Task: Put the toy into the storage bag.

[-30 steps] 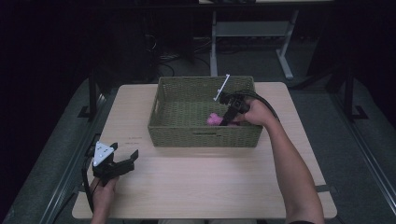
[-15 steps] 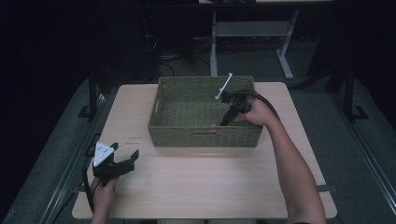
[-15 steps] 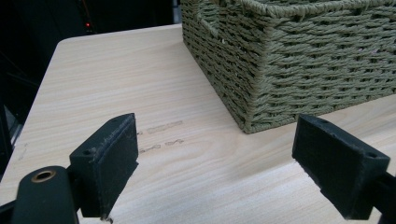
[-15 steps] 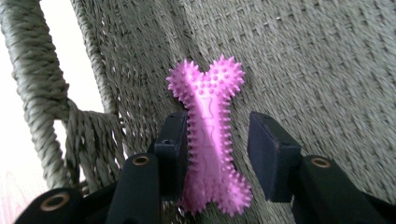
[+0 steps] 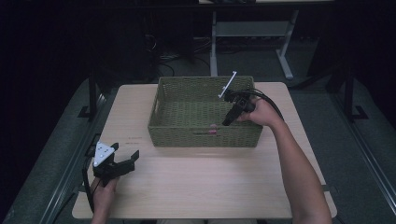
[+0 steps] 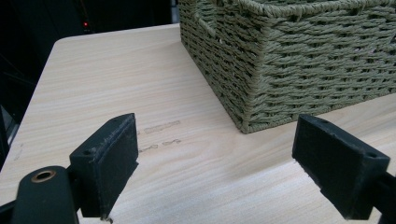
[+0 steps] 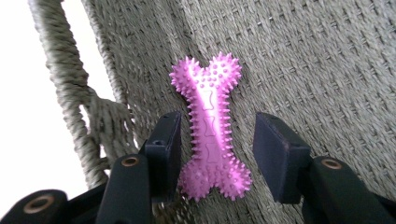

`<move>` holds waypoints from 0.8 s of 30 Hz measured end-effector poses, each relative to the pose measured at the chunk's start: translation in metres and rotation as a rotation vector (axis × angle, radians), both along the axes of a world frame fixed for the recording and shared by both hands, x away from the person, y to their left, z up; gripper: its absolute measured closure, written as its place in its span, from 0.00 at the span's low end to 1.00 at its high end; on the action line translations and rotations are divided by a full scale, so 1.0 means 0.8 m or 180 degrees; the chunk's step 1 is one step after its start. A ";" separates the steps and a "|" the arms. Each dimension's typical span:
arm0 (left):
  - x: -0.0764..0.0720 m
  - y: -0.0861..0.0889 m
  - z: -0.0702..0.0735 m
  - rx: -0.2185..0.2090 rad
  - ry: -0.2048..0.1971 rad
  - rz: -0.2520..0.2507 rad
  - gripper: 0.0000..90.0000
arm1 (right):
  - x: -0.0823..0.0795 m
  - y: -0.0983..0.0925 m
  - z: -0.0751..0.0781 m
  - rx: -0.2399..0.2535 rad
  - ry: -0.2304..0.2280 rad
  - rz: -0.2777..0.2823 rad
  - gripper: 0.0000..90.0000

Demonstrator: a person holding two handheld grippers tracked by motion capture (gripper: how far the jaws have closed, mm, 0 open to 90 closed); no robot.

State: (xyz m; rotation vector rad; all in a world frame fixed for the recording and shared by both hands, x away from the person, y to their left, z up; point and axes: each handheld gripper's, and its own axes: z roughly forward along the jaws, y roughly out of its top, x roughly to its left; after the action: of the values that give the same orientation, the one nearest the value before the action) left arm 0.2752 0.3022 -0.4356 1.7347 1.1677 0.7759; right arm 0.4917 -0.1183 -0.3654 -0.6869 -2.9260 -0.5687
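A pink spiky bone-shaped toy [image 7: 210, 126] lies on the woven floor of the green wicker basket [image 5: 205, 140], close to its near wall, and shows as a pink spot [image 5: 213, 129] in the high view. My right gripper [image 7: 217, 154] reaches down into the basket [image 7: 327, 60] from the right. Its jaws have just been opening; the bone sits between them with a gap at the right pad [image 7: 280, 156]. My left gripper [image 5: 125, 150] rests low at the table's front left, open and holding nothing, facing the basket's corner [image 6: 289, 60].
The basket stands at the back middle of the light wooden table [image 5: 210, 186]. A white stick-like piece [image 5: 228, 85] juts up over the basket's far right rim. A dark floor and a white desk frame [image 5: 252, 32] lie beyond the table.
The right gripper sank into the basket with the pink bone, and its jaws parted from the bone. The left gripper kept still.
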 end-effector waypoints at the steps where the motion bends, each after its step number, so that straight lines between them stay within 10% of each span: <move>1: 0.000 0.000 0.000 0.0000 0.0000 0.0000 0.15 | 0.000 0.000 0.000 0.0000 0.0000 0.0000 0.57; 24: 0.000 0.000 0.000 0.0002 -0.0003 0.0007 0.15 | -0.020 -0.015 0.038 0.0167 -0.0177 -0.0098 0.49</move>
State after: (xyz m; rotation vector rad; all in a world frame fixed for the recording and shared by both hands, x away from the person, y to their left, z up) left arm 0.2752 0.3023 -0.4353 1.7337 1.1689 0.7782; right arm 0.4761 -0.1303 -0.3352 -0.7225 -2.9444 -0.6759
